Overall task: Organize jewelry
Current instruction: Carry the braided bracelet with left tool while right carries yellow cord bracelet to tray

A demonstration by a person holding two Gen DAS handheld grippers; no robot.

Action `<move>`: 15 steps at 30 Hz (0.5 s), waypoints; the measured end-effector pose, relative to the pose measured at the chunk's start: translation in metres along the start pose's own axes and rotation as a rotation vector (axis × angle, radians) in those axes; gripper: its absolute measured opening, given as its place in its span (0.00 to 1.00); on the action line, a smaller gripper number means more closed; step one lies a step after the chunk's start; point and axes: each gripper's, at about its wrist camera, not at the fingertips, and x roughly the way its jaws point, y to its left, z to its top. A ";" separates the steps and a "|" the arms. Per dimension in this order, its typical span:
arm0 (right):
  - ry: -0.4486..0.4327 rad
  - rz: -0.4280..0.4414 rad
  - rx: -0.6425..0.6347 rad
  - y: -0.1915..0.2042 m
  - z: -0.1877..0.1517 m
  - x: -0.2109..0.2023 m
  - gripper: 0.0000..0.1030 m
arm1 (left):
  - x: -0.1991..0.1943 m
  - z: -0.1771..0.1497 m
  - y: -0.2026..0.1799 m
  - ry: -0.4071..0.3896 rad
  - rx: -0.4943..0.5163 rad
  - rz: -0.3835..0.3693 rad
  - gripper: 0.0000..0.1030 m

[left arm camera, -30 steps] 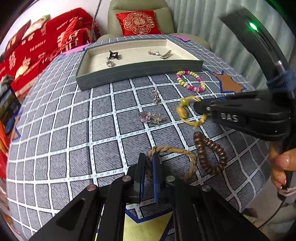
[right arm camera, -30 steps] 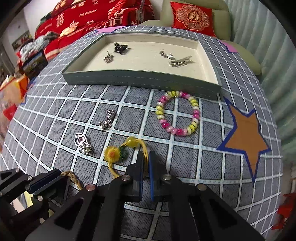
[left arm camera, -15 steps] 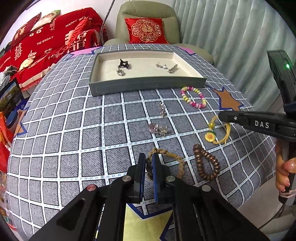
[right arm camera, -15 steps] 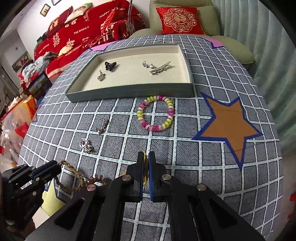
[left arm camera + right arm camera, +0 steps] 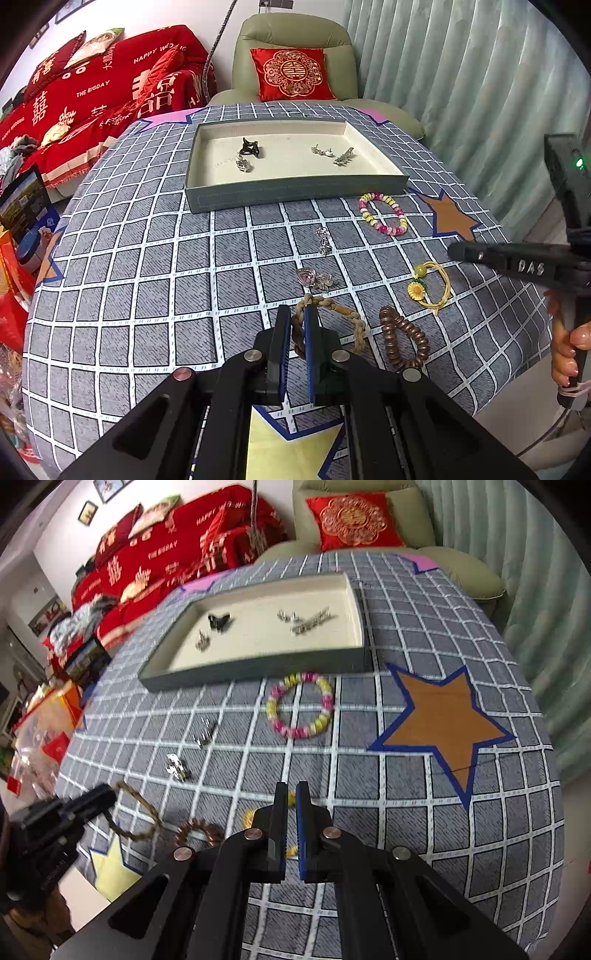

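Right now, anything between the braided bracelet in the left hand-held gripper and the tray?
Between the braided bracelet and the tray, only a pink-stone charm and a silver charm lie flat on the cloth. Then the tray's near wall. Nothing else visible.

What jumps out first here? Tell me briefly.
The tray at the table's far side, holding a few small metal pieces. In front of it, loose jewelry on the checked cloth: a pink-yellow bead bracelet near an orange star. Nearest, the left gripper is shut on a braided bracelet.
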 end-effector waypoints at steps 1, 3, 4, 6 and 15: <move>0.009 -0.007 -0.003 0.000 -0.002 0.002 0.05 | 0.000 0.000 0.000 0.000 -0.001 0.001 0.16; 0.024 -0.042 -0.010 -0.002 -0.005 0.009 0.16 | 0.000 0.000 0.001 0.000 -0.005 0.001 0.16; 0.026 -0.050 -0.011 -0.005 -0.006 0.011 0.40 | 0.000 0.000 0.001 0.000 -0.005 0.001 0.16; 0.028 -0.061 -0.008 -0.008 -0.008 0.015 0.66 | -0.001 0.000 0.001 0.001 -0.002 0.003 0.16; 0.037 -0.144 -0.113 0.000 -0.013 0.033 0.49 | 0.000 0.000 0.001 0.001 -0.002 0.006 0.16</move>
